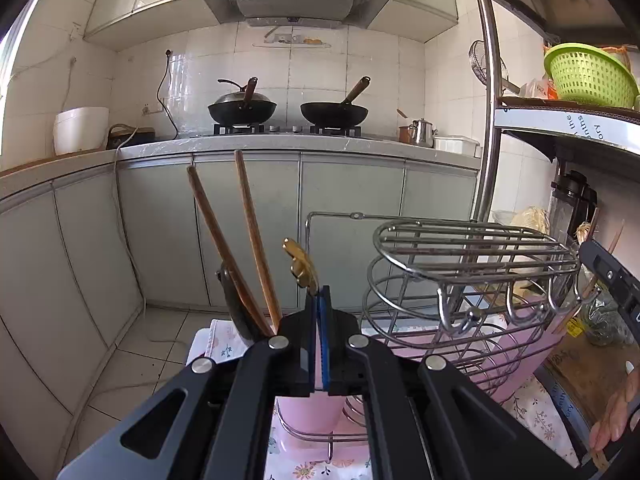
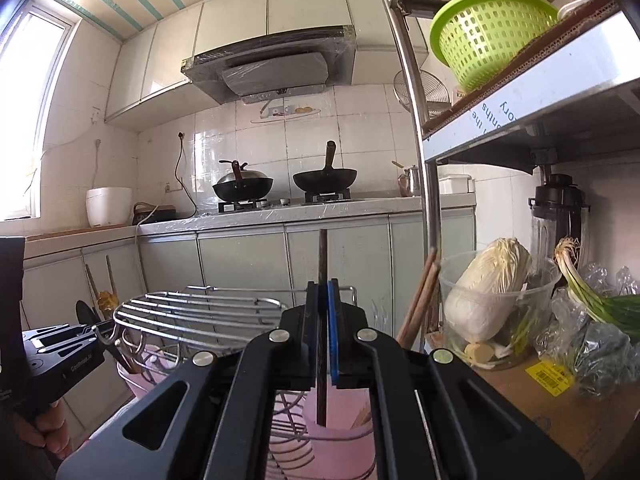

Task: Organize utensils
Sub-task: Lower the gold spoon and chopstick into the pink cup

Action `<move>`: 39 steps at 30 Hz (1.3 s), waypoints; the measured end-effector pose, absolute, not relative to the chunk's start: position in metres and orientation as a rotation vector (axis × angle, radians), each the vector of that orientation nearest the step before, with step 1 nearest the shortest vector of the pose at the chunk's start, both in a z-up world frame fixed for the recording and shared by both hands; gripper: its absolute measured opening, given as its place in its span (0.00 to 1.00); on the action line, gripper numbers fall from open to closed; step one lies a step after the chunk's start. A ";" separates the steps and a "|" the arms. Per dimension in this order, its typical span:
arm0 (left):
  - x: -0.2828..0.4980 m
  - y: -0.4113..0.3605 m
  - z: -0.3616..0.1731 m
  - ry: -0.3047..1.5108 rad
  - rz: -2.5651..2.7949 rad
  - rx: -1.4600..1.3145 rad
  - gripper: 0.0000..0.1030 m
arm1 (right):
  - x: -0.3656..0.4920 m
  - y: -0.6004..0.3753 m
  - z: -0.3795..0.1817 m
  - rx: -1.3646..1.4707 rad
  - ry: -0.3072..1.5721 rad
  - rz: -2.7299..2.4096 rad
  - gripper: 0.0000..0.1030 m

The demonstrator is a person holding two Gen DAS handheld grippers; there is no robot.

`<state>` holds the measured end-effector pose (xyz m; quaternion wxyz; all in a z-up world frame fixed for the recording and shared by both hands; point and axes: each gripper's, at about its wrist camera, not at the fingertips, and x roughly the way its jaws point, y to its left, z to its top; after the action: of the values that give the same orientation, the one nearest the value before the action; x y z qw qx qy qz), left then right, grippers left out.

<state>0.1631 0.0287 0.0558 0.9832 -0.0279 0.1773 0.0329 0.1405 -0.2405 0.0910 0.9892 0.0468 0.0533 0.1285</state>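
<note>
My left gripper (image 1: pixel 319 300) is shut on a gold-handled utensil (image 1: pixel 301 265) whose handle sticks up above the fingers, over a pink cup (image 1: pixel 308 416). Two wooden sticks (image 1: pixel 256 236) and a black utensil (image 1: pixel 234 304) stand in that cup just left of the fingers. My right gripper (image 2: pixel 325 292) is shut on a dark chopstick (image 2: pixel 322 256) held upright, its lower end inside a second pink cup (image 2: pixel 340 424). Both cups sit in a wire rack (image 2: pixel 200 316). The left gripper (image 2: pixel 60 352) shows at the left edge of the right wrist view.
The rack's metal lid (image 1: pixel 472 248) with hooks spans between the cups. Right of it stands a steel shelf post (image 2: pixel 424 200), wooden chopsticks (image 2: pixel 420 300), a clear bowl with a cabbage (image 2: pixel 492 292), green onions (image 2: pixel 588 288) and a green basket (image 2: pixel 488 36) above. Kitchen counter with woks behind.
</note>
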 end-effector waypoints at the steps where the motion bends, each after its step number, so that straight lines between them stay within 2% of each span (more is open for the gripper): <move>1: 0.163 0.030 0.054 0.364 0.061 -0.063 0.01 | 0.140 -0.240 0.088 0.097 0.119 0.258 0.05; 16: 0.180 0.049 0.034 0.404 0.038 -0.117 0.01 | 0.161 -0.249 0.052 0.160 0.259 0.233 0.05; 32: 0.201 0.038 0.041 0.448 0.051 -0.098 0.02 | 0.184 -0.239 0.058 0.141 0.311 0.241 0.05; 37: 0.195 0.034 0.043 0.456 0.059 -0.088 0.03 | 0.181 -0.240 0.061 0.150 0.338 0.241 0.05; 39: 0.192 0.032 0.046 0.457 0.056 -0.087 0.09 | 0.179 -0.241 0.062 0.149 0.348 0.242 0.05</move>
<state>0.1918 0.0320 0.0460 0.9727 -0.0429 0.2265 0.0278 0.1789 -0.2411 0.0619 0.9749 0.0740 0.1724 0.1200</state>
